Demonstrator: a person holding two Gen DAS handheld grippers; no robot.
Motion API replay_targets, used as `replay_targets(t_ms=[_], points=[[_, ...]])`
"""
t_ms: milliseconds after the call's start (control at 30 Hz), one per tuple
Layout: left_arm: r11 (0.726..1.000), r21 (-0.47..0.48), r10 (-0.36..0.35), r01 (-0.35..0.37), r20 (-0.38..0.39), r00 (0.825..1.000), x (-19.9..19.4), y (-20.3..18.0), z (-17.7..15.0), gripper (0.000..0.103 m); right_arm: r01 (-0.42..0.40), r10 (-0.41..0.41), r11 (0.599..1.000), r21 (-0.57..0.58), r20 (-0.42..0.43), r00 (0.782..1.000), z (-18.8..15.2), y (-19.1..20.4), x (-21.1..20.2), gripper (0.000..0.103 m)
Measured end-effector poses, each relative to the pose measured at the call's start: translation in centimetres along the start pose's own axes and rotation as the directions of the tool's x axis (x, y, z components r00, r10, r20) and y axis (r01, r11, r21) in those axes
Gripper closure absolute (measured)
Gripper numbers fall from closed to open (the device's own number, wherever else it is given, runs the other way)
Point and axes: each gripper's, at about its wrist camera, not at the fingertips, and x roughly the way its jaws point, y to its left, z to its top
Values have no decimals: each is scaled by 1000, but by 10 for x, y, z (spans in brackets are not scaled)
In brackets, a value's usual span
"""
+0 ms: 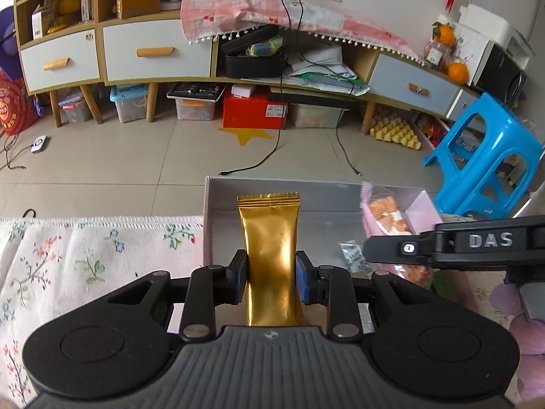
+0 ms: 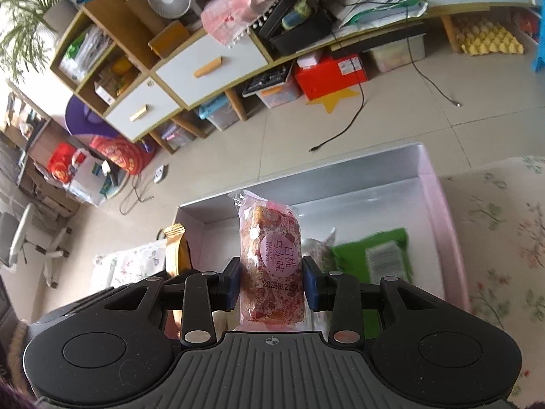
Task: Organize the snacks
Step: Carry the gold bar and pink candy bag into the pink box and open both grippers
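Your left gripper [image 1: 271, 274] pinches one gold packet [image 1: 269, 238], held upright at the box's [image 1: 218, 191] near-left corner. Your right gripper [image 2: 270, 281] pinches one pink snack [image 2: 270, 255] above the same box. Inside lie one green packet [image 2: 381, 248] and one pale patterned packet [image 2: 322, 248], the latter half hidden behind the fingers. Both held packets' lower ends are cut off by the gripper bodies.
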Motion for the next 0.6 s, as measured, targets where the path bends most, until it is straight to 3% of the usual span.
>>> replay_targets(t_ms=[233,433,600], points=[[1000,3,6,-6,-9,1000,5,4,1,76,6,-6,1000,0,-21,1000,7,8,19,66],[1000,15,5,-5,-3,1000,5,4,2,71,0,0,1000,3,0,1000,12,11,17,58],[1000,10,7,-7,-6,1000,4,3,2,60,18,-18,1000,-11,5,1000,12,11,11,57]])
